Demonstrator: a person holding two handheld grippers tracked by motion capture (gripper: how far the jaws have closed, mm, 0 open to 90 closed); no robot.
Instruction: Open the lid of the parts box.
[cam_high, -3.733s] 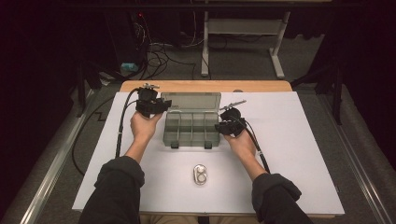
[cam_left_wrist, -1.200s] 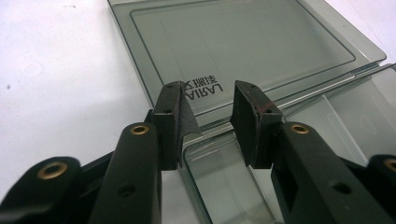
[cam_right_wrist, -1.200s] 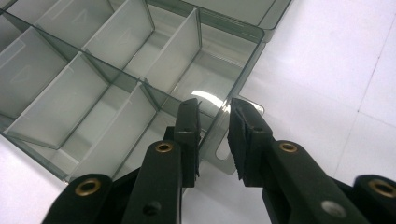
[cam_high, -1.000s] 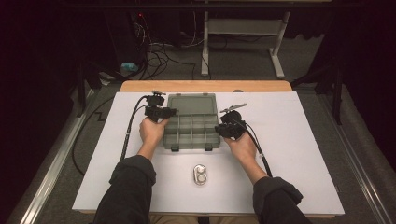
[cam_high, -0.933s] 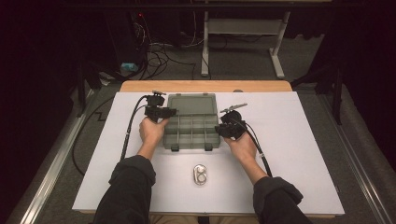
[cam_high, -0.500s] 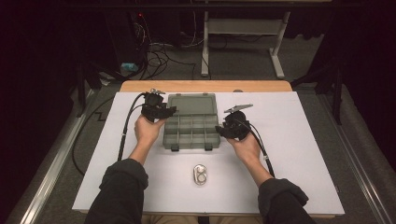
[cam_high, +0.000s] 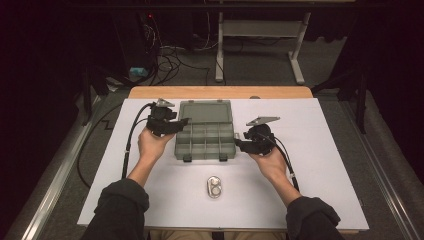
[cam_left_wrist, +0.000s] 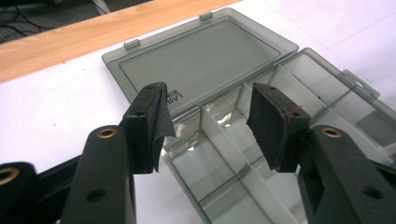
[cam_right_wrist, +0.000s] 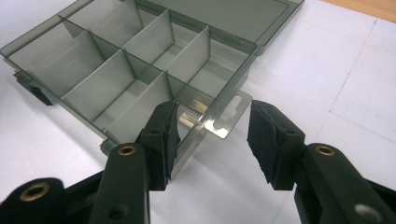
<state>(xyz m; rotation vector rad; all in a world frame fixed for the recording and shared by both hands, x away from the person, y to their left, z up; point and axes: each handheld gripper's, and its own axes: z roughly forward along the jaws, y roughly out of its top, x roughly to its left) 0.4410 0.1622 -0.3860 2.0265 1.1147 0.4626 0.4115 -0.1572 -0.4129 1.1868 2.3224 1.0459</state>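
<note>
- Smoky-grey plastic organiser box (cam_high: 206, 135) lies open near the white tabletop's (cam_high: 325, 150) far edge, lid (cam_high: 206, 111) flat behind it; bare surface spreads on both sides.
- A small metal piece (cam_high: 214, 187) sits toward the near edge, seen from the high view.
- The right gripper view alone reveals a hang tab (cam_right_wrist: 229, 116) between the jaws.
- Left gripper (cam_high: 181, 122) and right gripper (cam_high: 239, 144) have just been opening; both gape, gripping nothing.

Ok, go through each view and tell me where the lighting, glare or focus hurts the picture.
High view: white table cover brightly lit, surroundings nearly black. Left gripper view: glare on the clear organizer box dividers; the left hand-held gripper close up looks soft. Right gripper view: bright reflection near the box's hang tab, right hand-held gripper slightly blurred.
</note>
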